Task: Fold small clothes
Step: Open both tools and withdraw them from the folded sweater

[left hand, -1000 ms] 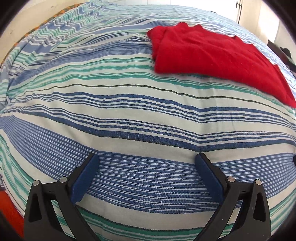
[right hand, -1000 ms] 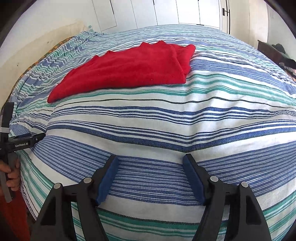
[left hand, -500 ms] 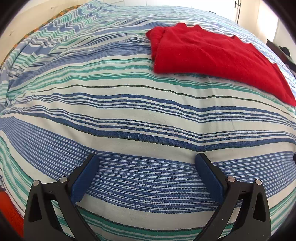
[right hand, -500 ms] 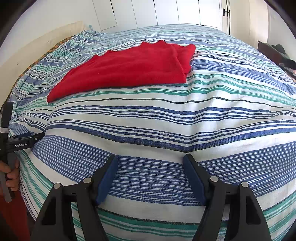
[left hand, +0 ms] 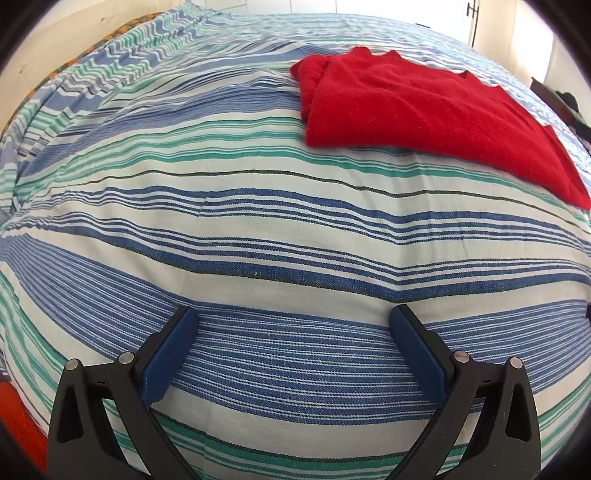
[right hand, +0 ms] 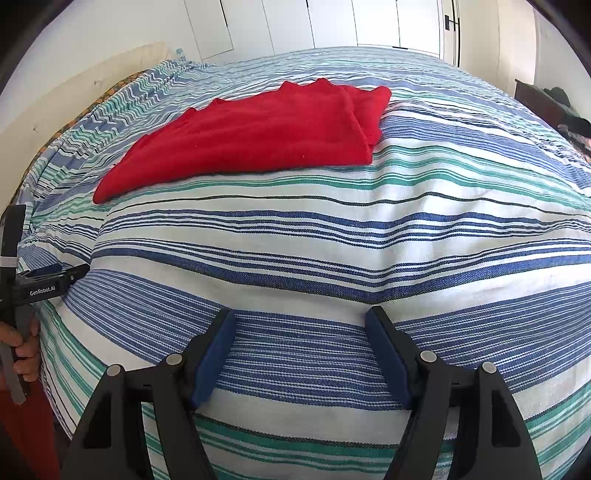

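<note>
A red garment (left hand: 417,122) lies folded flat on the striped bed, far ahead and to the right in the left wrist view. It also shows in the right wrist view (right hand: 258,136), far ahead and to the left. My left gripper (left hand: 293,317) is open and empty, low over the near part of the bed. My right gripper (right hand: 301,317) is open and empty, also over the near part of the bed. Both are well short of the garment.
The bed (right hand: 406,229) wears a blue, green and white striped cover. The left gripper's body and the hand holding it (right hand: 22,295) show at the left edge of the right wrist view. White wardrobe doors (right hand: 332,26) stand behind. Dark items (right hand: 557,107) lie at far right.
Both views have shifted only slightly; the garment sits a little lower in each frame. Both grippers stay open and empty.
</note>
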`<state>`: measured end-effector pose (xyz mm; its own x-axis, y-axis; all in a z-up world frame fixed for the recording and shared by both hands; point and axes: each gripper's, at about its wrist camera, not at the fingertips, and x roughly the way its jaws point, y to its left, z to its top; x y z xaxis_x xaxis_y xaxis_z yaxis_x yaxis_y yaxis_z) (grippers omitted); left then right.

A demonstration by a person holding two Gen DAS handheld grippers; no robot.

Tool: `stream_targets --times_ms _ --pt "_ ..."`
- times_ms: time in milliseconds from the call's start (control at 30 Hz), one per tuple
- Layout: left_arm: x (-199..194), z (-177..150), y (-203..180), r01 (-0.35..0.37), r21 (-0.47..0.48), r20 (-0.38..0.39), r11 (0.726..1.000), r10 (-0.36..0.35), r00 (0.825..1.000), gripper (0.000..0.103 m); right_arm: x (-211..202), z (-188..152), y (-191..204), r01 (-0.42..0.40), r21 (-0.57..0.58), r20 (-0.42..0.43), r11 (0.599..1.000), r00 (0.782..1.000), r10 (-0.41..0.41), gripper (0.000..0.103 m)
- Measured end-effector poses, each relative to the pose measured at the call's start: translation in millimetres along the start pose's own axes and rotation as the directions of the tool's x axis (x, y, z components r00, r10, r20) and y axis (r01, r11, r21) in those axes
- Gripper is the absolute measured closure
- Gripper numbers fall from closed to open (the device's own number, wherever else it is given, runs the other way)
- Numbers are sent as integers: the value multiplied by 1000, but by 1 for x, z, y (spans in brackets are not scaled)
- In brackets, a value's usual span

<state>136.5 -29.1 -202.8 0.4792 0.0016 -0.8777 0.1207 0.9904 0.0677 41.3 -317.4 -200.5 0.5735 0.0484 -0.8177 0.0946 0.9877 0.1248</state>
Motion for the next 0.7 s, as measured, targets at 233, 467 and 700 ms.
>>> stream_targets --times_ms 233,467,700 --pt "-1 -1 -2 -3 3 6 1000 3 1000 1 0 0 2 15 -6 4 1000 1000 -15 30" --pt "-1 0 -2 -2 7 2 1000 2 1000 1 0 0 2 11 -9 3 1000 1000 -11 30" --pt "-1 -2 -3 -3 8 10 1000 2 1000 1 0 -1 2 12 -10 6 1000 1000 -12 29"
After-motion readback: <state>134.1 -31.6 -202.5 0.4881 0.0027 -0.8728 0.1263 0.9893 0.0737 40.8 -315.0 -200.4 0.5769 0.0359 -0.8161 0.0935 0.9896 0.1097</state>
